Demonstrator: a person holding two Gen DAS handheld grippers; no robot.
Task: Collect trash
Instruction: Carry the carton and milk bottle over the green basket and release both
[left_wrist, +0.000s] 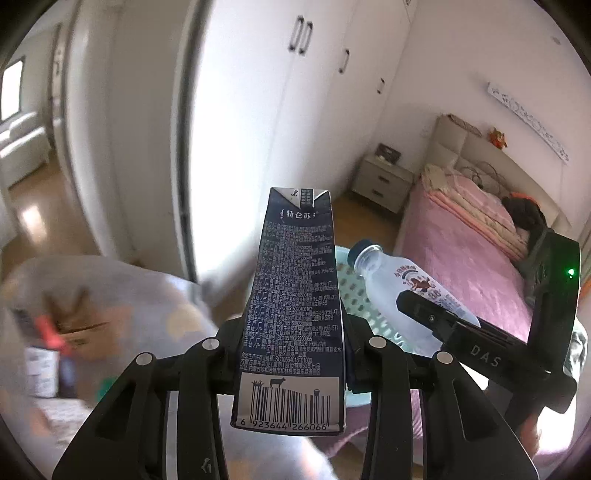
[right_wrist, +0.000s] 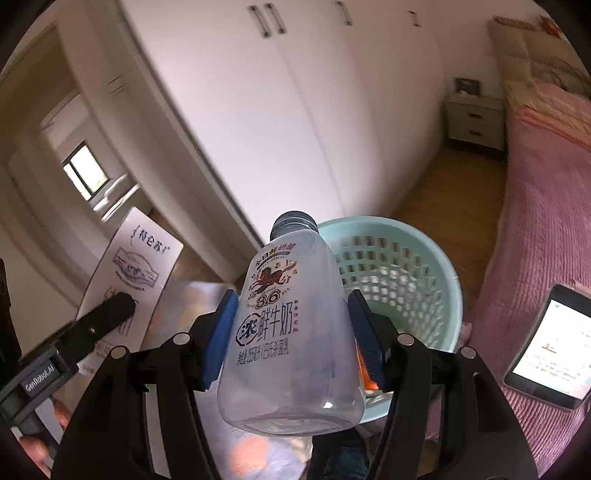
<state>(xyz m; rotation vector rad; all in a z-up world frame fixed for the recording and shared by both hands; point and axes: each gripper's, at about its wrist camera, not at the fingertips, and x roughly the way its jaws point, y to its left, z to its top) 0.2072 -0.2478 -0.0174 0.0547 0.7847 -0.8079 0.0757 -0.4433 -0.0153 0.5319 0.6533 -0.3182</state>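
My left gripper (left_wrist: 291, 350) is shut on a dark blue milk carton (left_wrist: 291, 295) with a barcode, held up in the air; the carton's white face also shows in the right wrist view (right_wrist: 136, 273). My right gripper (right_wrist: 291, 332) is shut on an empty clear plastic milk bottle (right_wrist: 291, 332) with a dark cap, held just before a light green perforated basket (right_wrist: 410, 266). In the left wrist view the bottle (left_wrist: 399, 291) and the right gripper's finger (left_wrist: 436, 317) lie to the right, over the basket (left_wrist: 351, 291).
A pink bed (right_wrist: 546, 206) runs along the right, with a phone (right_wrist: 550, 339) on it. A white wardrobe (right_wrist: 277, 110) fills the back wall. A bedside cabinet (right_wrist: 476, 118) stands in the far corner. A blurred table with boxes (left_wrist: 74, 332) lies at left.
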